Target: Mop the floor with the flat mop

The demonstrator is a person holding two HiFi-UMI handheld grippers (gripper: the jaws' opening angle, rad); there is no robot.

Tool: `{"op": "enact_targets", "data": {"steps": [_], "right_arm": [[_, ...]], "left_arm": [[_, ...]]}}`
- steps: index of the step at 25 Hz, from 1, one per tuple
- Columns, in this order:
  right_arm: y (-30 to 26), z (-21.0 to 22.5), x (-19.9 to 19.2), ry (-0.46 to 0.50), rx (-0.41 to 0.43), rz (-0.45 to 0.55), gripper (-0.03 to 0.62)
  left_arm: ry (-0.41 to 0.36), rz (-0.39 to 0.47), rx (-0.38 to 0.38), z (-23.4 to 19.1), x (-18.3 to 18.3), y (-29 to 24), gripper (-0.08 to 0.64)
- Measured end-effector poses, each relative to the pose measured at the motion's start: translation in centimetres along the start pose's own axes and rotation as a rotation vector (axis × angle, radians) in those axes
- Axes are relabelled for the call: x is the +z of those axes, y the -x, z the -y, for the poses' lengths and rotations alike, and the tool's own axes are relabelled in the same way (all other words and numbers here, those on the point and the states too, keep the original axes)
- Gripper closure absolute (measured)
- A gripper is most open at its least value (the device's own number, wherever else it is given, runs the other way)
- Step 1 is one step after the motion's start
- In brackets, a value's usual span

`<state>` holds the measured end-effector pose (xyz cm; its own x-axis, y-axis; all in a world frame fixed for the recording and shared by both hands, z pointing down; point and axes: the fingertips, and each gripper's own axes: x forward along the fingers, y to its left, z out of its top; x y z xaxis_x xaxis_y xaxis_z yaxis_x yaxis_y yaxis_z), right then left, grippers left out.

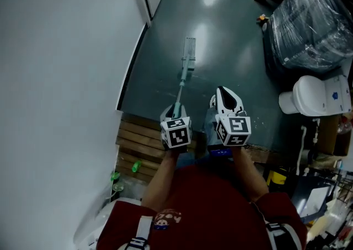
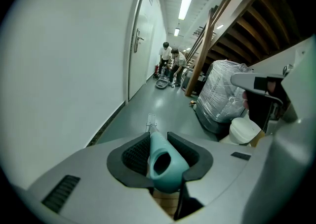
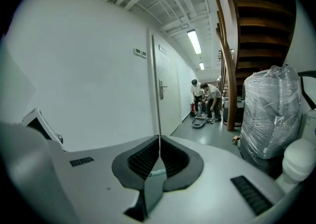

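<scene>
Clamped shut on the teal end of the mop handle (image 2: pixel 165 164), the jaws of my left gripper (image 2: pixel 159 141) squeeze it between their dark pads in the left gripper view. Beyond them the handle slopes down to the mop head (image 2: pixel 150 118), which lies flat on the grey floor (image 2: pixel 170 103) of a corridor. A white wall (image 2: pixel 64 94) and a door (image 2: pixel 140 50) stand on the left. A plastic-wrapped bundle (image 2: pixel 224 94) and a white toilet (image 2: pixel 244 130) are on the right. Two people (image 2: pixel 172 62) bend over something at the far end, beneath a ceiling light (image 2: pixel 185 5).

In the right gripper view, the jaws of my right gripper (image 3: pixel 159 141) are pressed together at the tips with nothing between them. A sliver of teal shows low in the slit behind them. Ahead I see the corridor, the door, the two people and the bundle, with wooden stairs (image 3: pixel 259 18) overhead.

From the head view, my two grippers sit side by side just in front of my body. The left one is on the handle's top end. The right one is just beside it, clear of the handle. The mop head rests on the floor well ahead, nearer the wall than the toilet. Wooden slats (image 1: pixel 138 141) lie on the floor below my left gripper.
</scene>
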<state>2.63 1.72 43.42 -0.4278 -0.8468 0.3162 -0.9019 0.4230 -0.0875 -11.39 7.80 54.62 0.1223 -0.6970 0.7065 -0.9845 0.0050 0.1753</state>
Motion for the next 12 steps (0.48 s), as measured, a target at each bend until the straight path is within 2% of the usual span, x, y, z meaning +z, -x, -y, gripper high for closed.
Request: {"op": "enact_targets", "data": {"steps": [12], "right_arm": [[0.8,-3.7,0.1,0.021,0.056,0.008,0.572]], "left_arm": [[0.004,0.002,0.010,-1.7,-1.6,4.6,0.437]]}}
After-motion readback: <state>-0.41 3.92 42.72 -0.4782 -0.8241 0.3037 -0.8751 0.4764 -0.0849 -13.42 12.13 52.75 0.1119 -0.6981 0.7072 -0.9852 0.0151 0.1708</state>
